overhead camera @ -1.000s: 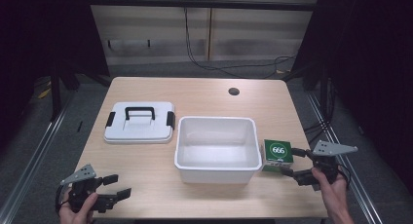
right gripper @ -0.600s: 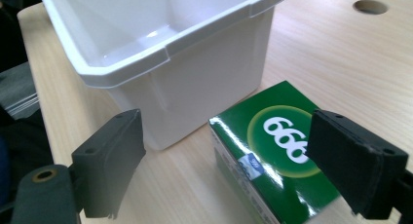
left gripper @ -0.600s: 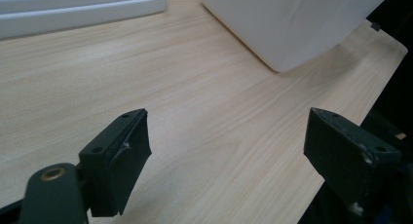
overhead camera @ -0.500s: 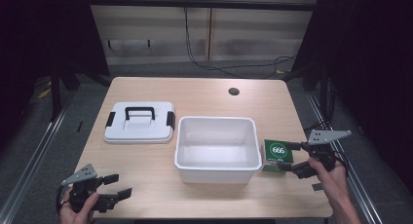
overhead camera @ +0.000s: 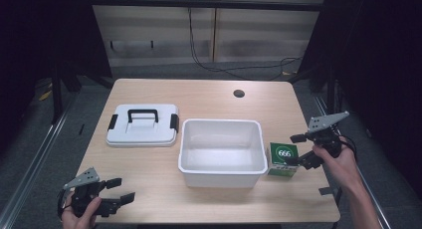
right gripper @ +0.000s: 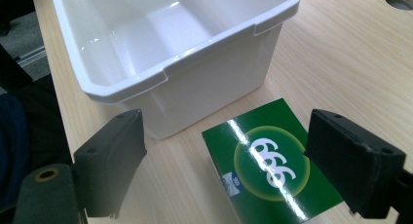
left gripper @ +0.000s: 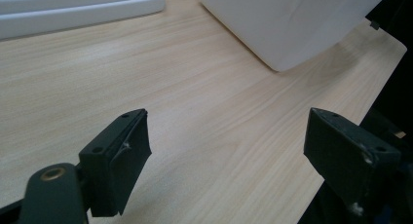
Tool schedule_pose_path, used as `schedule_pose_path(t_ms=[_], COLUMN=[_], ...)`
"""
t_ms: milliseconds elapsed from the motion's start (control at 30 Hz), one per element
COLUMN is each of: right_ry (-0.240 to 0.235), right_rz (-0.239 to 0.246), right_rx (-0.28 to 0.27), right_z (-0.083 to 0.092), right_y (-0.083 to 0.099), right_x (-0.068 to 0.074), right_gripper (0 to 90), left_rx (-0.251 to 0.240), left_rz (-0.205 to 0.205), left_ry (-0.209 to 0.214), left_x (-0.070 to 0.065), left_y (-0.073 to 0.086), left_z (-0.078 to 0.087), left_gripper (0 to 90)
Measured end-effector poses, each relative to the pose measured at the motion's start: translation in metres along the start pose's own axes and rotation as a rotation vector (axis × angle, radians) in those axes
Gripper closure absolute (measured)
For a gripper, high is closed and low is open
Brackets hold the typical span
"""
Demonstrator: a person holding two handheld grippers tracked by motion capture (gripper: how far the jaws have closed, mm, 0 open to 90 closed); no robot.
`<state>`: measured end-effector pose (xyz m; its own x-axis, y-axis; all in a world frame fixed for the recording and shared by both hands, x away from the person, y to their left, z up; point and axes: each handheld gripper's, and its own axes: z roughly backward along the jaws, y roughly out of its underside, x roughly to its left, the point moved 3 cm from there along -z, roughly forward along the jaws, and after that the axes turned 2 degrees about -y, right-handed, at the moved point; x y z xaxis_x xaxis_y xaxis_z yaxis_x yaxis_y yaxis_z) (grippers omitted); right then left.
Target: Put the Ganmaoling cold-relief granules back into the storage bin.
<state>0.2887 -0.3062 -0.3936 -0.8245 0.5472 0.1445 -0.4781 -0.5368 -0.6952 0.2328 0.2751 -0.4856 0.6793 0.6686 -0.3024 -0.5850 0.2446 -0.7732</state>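
Pale wood-grain table (overhead camera: 209, 97) carries three things. White plastic bin (overhead camera: 221, 152) sits at centre, open side up, nothing inside it as seen from the high view and the right gripper view. White lid (overhead camera: 143, 125) with a black handle and black side clips lies flat to the left of the bin, apart from it. Green box (overhead camera: 283, 159) marked "666" in a yellow-green ring lies flat on the table just right of the bin, close against its right wall; whether they touch I cannot tell.

My right claw (overhead camera: 300, 150) is at the table's right edge, just beside the green box. Jaws stand wide apart, one toward the far side of the box and one at its near right corner. In the right gripper view the box (right gripper: 272, 163) lies between and below the jaws, with the bin (right gripper: 170, 70) beyond it; neither jaw presses on the box.

My left claw (overhead camera: 118, 189) is at the near left corner of the table, well apart from lid and bin. Jaws are spread wide with bare table (left gripper: 195, 117) between them, nothing gripped.
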Motion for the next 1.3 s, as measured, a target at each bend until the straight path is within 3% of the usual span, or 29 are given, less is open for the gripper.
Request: schedule_pose_path(t_ms=[167,300,467,600,733,1033,1133,1300], right_ry=[-0.006,-0.057,-0.017,-0.043,-0.075,-0.083,-0.092,-0.078], right_rz=[0.011,0.013,0.04,0.078,0.1,0.132,0.154,0.182], right_rx=[0.042,0.065,0.12,0.188,0.213,0.277,0.365,0.378], right_z=[-0.005,-0.011,-0.016,-0.02,-0.023,-0.03,-0.035,-0.038], right_y=[-0.007,-0.014,-0.018,-0.02,-0.023,-0.023,-0.02,-0.018], right_x=[-0.004,-0.009,-0.014,-0.016,-0.017,-0.022,-0.023,-0.027], right_gripper=[13.6,13.1,13.2,13.1,13.2,14.1,13.5,10.1], left_rx=[0.0,-0.001,-0.004,-0.001,-0.002,-0.003,-0.003,-0.001], left_rz=[0.004,0.008,0.008,0.004,0.009,0.01,0.009,0.009], left_ry=[0.001,0.005,0.002,0.002,0.003,0.004,0.004,0.002], left_x=[0.0,0.0,0.0,0.0,0.0,0.0,0.0,0.0], left_y=[0.0,0.0,0.0,0.0,0.0,0.0,0.0,0.0], left_z=[0.0,-0.001,0.0,0.0,0.0,0.0,0.001,0.0], left_gripper=[17.0,17.0,17.0,17.0,17.0,17.0,17.0,17.0])
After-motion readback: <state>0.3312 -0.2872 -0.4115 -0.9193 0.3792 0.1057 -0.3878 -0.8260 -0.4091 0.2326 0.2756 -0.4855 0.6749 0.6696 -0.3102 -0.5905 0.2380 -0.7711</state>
